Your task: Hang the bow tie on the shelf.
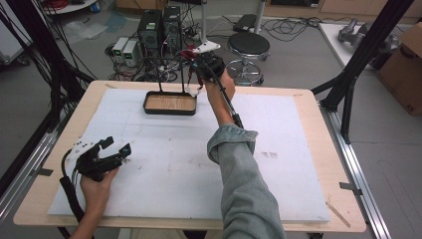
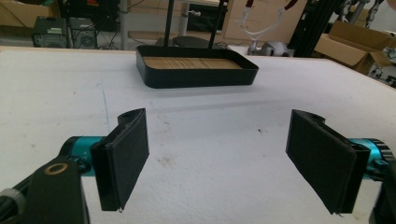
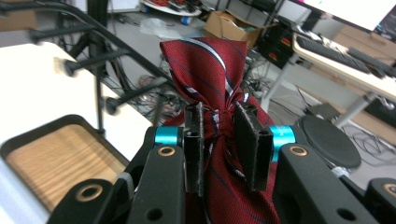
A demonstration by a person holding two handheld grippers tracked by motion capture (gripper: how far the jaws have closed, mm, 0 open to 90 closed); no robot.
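My right gripper (image 3: 219,123) is shut on a bunched dark red tie (image 3: 205,65) with thin white and blue stripes; the cloth rises above the pads and hangs below them. In the high view the right gripper (image 1: 199,59) is held up over the table's far edge, just right of a black tray (image 1: 149,108) with a wooden bottom and thin black uprights (image 1: 159,74). The tie (image 1: 187,53) shows red at the jaws. My left gripper (image 1: 117,146) rests low at the near left, open with nothing between its pads (image 2: 123,154). It points towards the tray (image 2: 196,80).
A white foam mat (image 1: 278,164) covers the wooden table. A white looped cord (image 2: 261,29) hangs under the right hand. Beyond the far edge stand computer towers (image 1: 159,27) and a round stool (image 1: 248,46). Black frame struts (image 1: 363,55) and cardboard boxes (image 1: 405,69) are at the right.
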